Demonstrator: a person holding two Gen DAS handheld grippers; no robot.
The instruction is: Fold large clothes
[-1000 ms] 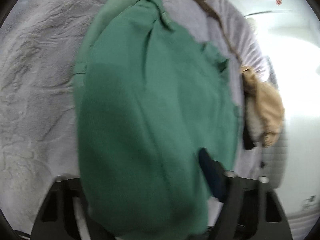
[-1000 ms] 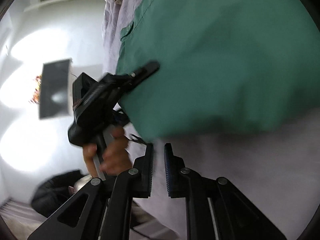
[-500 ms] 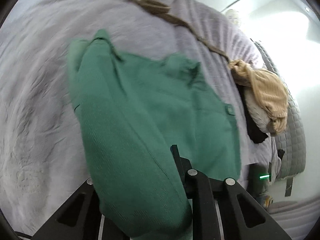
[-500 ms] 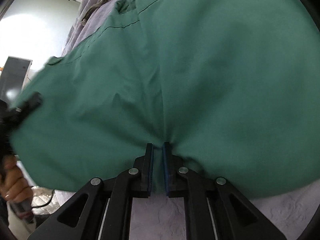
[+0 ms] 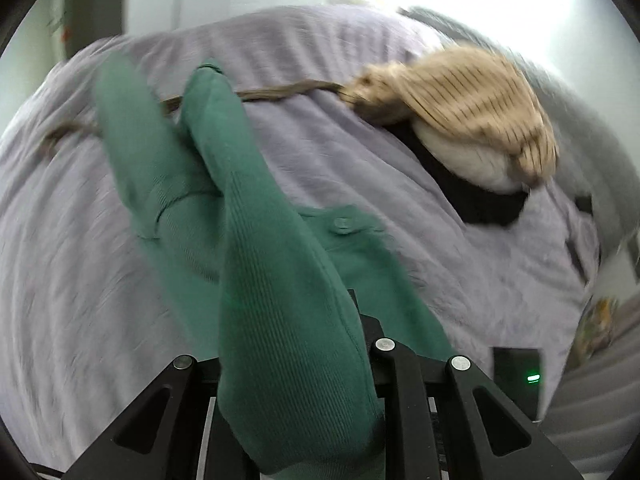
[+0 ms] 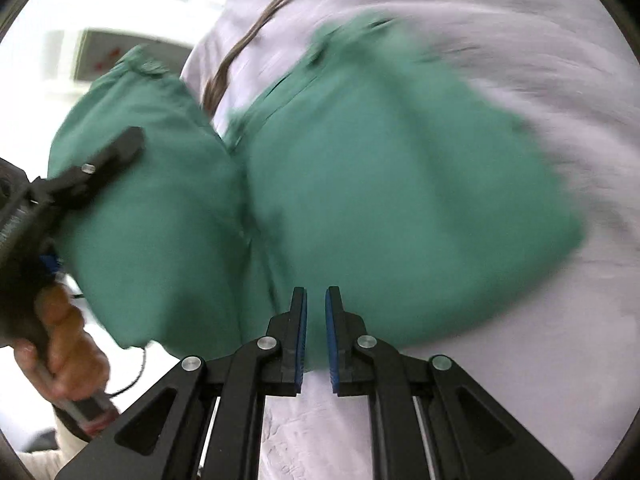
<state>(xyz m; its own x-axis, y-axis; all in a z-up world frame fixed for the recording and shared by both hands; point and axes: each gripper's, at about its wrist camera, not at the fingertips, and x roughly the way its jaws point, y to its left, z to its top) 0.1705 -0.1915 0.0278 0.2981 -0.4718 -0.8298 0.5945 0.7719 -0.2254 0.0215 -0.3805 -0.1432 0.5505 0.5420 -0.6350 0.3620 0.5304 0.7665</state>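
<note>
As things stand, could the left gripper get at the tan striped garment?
Probably not yet: the left gripper is shut on the green garment, so its jaws are occupied. The tan striped garment lies uncovered across the bed.

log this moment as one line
left gripper: shut on green garment | right gripper: shut on its hem | bed: beige clothes pile

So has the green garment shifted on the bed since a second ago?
Yes. The green garment has lifted off the lavender bedspread, its near end raised in the left hand-held gripper.
</note>
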